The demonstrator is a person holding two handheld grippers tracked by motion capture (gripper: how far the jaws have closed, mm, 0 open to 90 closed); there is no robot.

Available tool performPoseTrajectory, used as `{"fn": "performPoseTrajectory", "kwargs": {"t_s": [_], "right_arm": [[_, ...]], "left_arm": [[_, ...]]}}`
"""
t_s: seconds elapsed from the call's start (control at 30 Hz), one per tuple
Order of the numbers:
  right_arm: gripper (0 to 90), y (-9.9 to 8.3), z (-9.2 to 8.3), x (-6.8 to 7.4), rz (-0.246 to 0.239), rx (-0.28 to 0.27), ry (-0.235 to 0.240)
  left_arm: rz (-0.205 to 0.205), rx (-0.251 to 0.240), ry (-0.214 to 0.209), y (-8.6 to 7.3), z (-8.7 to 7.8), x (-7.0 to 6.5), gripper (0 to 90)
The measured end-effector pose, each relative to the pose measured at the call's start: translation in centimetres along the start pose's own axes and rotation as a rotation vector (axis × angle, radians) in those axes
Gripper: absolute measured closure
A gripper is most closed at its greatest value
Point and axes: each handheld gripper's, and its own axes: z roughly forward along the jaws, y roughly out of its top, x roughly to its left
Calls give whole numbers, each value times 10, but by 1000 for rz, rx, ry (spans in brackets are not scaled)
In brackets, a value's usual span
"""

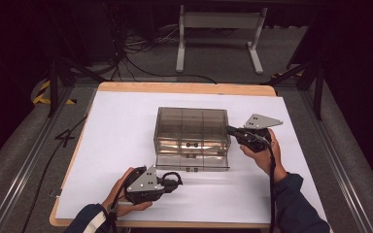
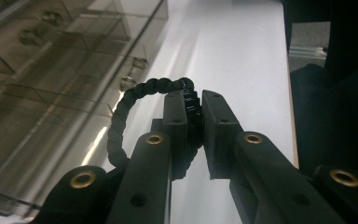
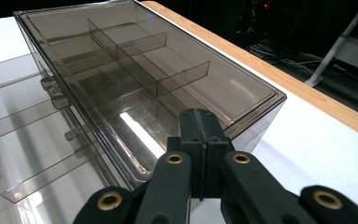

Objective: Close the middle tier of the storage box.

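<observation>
Left gripper (image 1: 175, 181) pinches a black loop (image 2: 135, 105) before the box (image 1: 192, 127); right gripper (image 1: 228, 129), jaws pressed together, touches the box's side.

Lab: dark curtains, floor cables (image 1: 126, 48), tape-marked floor (image 1: 42, 93).

Left gripper (image 1: 175, 182) low near the table's front edge, held in left hand (image 1: 121, 194), jaws clamped on a black braided loop (image 2: 135, 107). Right gripper (image 1: 229, 130) held in right hand (image 1: 262, 153), jaws pressed together, nothing between them, tips at the box's right side.
</observation>
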Motion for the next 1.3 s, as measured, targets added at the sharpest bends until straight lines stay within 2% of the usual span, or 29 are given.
{"fn": "performPoseTrajectory", "kwargs": {"t_s": [0.17,0.27,0.37,0.43,0.47,0.63,0.67,0.8,1.0,1.2,1.3], "right_arm": [[900,0,0,0,2,-1,1],[900,0,0,0,1,-2,1],[900,0,0,0,0,-1,2],[900,0,0,0,-4,0,1],[900,0,0,0,-6,0,0],[900,0,0,0,-6,0,0],[900,0,0,0,-8,3,-1],[900,0,0,0,-6,2,-1],[900,0,0,0,-5,2,1],[900,0,0,1,-5,0,-1],[900,0,0,1,-5,0,-1]], "left_arm": [[6,-11,43,14,-6,9,809],[6,-11,50,21,-6,12,809],[10,14,54,33,-2,22,809],[10,33,52,36,0,24,809],[20,63,51,41,6,27,809],[31,102,38,50,17,34,809],[37,137,28,54,24,39,809],[35,164,14,59,33,45,809],[45,238,-11,65,54,56,809],[46,251,-12,66,66,61,809],[22,259,-19,65,72,65,808]]}}
